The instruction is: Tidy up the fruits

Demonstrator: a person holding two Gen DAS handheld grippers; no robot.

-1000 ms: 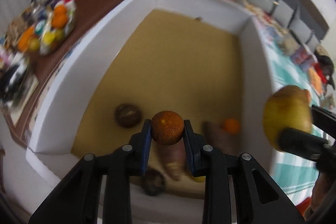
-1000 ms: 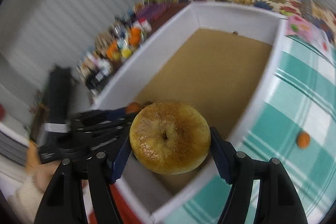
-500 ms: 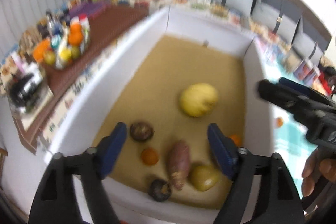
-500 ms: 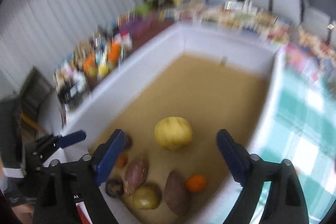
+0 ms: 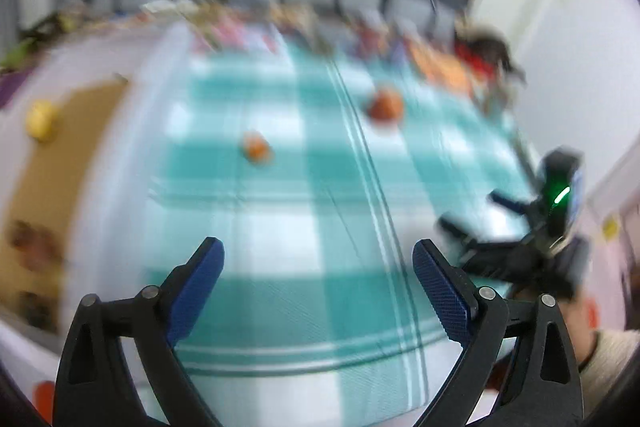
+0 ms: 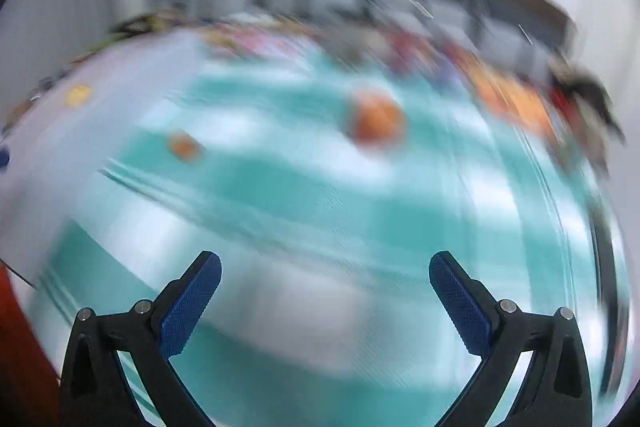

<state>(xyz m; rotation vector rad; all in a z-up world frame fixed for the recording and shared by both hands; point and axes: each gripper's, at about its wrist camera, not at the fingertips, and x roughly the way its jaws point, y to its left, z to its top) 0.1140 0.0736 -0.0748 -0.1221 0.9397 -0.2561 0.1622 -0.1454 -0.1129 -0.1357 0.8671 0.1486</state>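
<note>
Both views are blurred by motion. My left gripper (image 5: 318,259) hangs over the teal checked cloth (image 5: 304,211), its jaws opening with nothing between them. Ahead of it lie a small orange fruit (image 5: 256,147) and a larger orange fruit (image 5: 385,105). The white box (image 5: 120,155) with its tan floor is at the left, a yellow fruit (image 5: 40,118) inside. My right gripper (image 6: 325,273) also hangs over the cloth (image 6: 320,203), jaws opening and empty. Beyond it are the larger orange fruit (image 6: 376,121) and the small one (image 6: 184,145).
In the left wrist view the right gripper's black body (image 5: 532,243) and a hand in a cream sleeve (image 5: 600,359) sit at the right. Dark fruits (image 5: 32,239) lie blurred in the box. Colourful items (image 5: 448,63) line the far table edge before grey cushions.
Both grippers let go of their fruit into the box, opened wide and swung right, from above the box to above the checked cloth.
</note>
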